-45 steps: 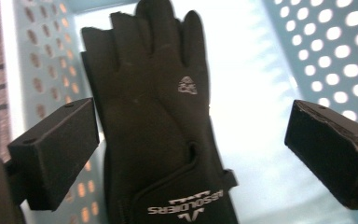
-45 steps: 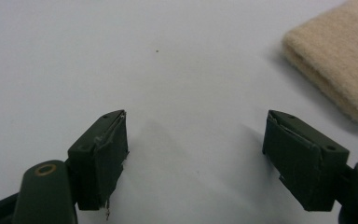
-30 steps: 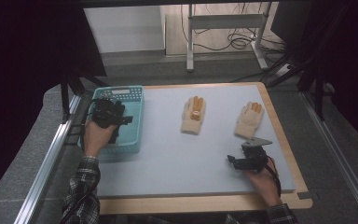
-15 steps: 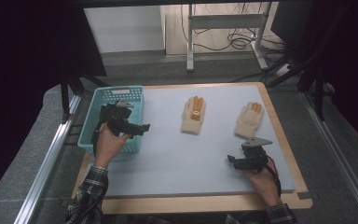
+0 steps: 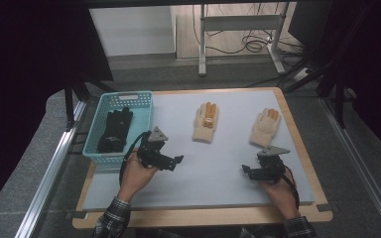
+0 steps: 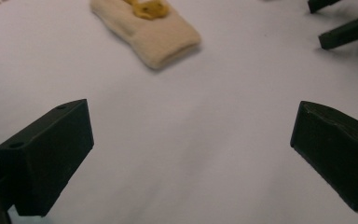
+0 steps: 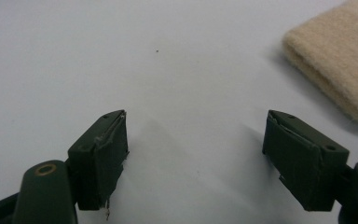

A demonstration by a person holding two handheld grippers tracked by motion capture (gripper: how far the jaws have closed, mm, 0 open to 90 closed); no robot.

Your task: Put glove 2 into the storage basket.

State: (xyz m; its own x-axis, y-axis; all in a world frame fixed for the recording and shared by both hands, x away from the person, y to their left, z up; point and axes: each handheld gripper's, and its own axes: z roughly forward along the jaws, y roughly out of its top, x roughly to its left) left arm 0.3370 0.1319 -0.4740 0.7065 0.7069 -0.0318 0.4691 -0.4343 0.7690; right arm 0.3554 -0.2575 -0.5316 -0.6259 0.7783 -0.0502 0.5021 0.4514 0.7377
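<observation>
Two cream gloves lie flat on the white board: one with orange-yellow patches (image 5: 206, 122) mid-table, one (image 5: 265, 126) to its right. A black glove (image 5: 115, 130) rests inside the blue basket (image 5: 141, 99). My left gripper (image 5: 176, 162) hovers just right of the basket, open and empty. In the left gripper view its jaws (image 6: 191, 154) stand wide apart, with the patched glove's cuff (image 6: 163, 37) ahead. My right gripper (image 5: 247, 172) is low near the front right, open and empty. In the right gripper view (image 7: 196, 149), a cream cuff (image 7: 340, 70) lies at the upper right.
The white board (image 5: 218, 188) sits on a wooden table top with a metal rail (image 5: 54, 163) along its left side. Behind the table stand a metal frame and cables (image 5: 238, 29). The right gripper's jaw tips (image 6: 342, 32) show at the left gripper view's top right.
My left gripper has moved from over the basket to the board on its right, open and empty, and the black glove now lies uncovered in the basket. The right gripper has stayed put.
</observation>
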